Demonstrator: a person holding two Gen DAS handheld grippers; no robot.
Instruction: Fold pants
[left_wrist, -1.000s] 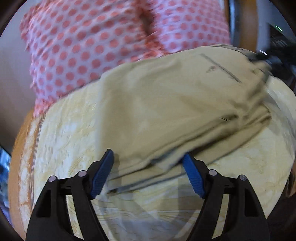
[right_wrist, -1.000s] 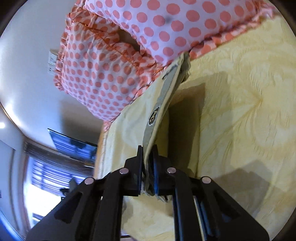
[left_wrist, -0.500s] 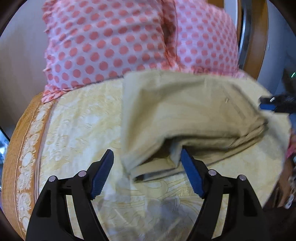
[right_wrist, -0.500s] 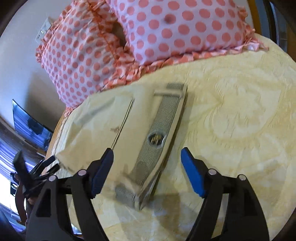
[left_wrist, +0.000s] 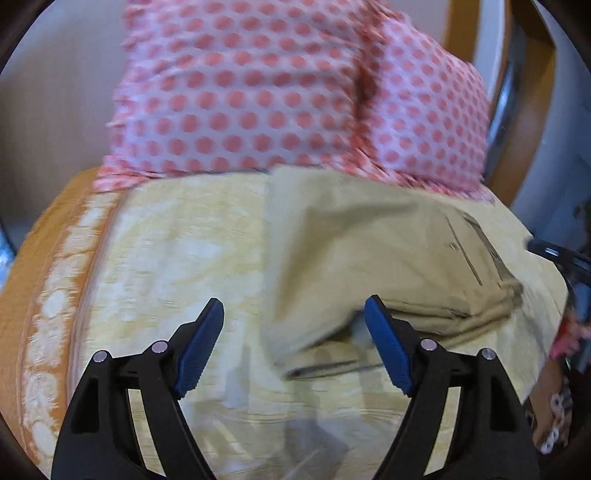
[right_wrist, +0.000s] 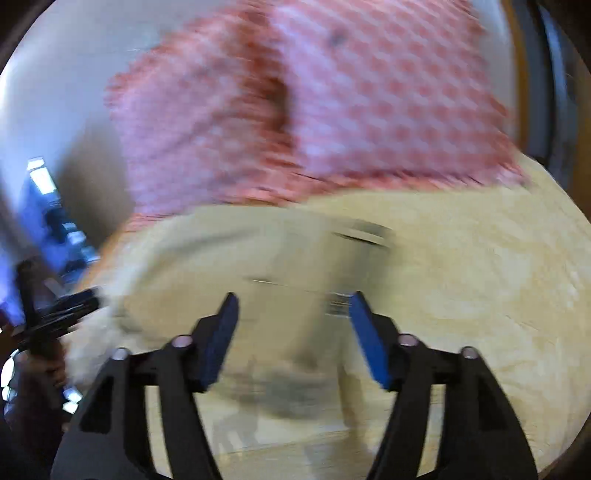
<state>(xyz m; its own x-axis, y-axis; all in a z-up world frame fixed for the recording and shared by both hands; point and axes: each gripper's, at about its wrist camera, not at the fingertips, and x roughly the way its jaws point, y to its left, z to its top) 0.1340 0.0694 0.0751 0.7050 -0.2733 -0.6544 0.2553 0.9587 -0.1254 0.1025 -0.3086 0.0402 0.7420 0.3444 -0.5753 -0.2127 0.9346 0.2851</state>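
The khaki pants (left_wrist: 373, 254) lie folded in a stack on the yellow bedspread (left_wrist: 177, 258), right of centre in the left wrist view. My left gripper (left_wrist: 293, 343) is open and empty, just short of the stack's near left corner. In the blurred right wrist view the pants (right_wrist: 236, 266) lie ahead. My right gripper (right_wrist: 291, 332) is open and empty, close above their near edge. The right gripper also shows at the right edge of the left wrist view (left_wrist: 561, 256). The left gripper shows at the left edge of the right wrist view (right_wrist: 51, 314).
Two pink polka-dot pillows (left_wrist: 295, 88) lean at the head of the bed, just behind the pants; they also show in the right wrist view (right_wrist: 314, 107). An orange border (left_wrist: 33, 306) marks the bedspread's left edge. A wooden frame (left_wrist: 532, 96) stands at the right.
My right gripper opened and let go of the pants' waistband, and the stack now lies flat. Both grippers have drawn back and turned; the left stayed open.
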